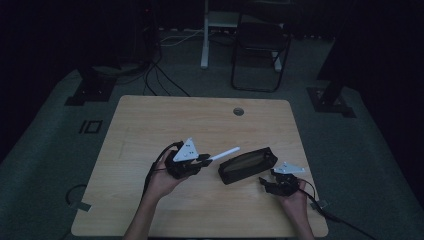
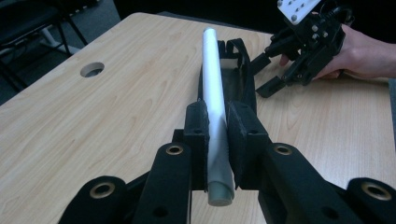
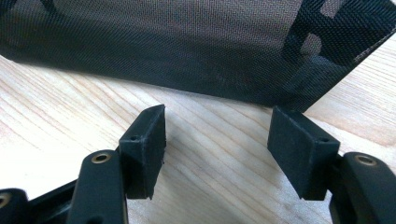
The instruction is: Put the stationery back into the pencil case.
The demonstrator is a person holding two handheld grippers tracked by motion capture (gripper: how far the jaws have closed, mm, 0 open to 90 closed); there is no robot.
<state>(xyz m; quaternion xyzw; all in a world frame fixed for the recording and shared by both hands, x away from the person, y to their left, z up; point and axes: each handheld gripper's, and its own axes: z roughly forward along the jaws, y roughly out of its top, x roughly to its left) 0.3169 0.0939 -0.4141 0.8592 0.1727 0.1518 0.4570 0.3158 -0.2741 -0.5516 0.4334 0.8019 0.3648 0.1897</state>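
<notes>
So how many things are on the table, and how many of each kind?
White pen, held in the left gripper: 1
Black mesh pouch: 1
Grippers, counting the right gripper: 2
Total: 4

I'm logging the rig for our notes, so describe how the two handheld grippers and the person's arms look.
Both grippers are black. The left gripper and the right gripper each carry a grey three-cornered plate on top and trail a dark cable. Their jaws are thick black blocks on arms with brass-ringed holes. The forearms are bare, with no sleeves in view.
</notes>
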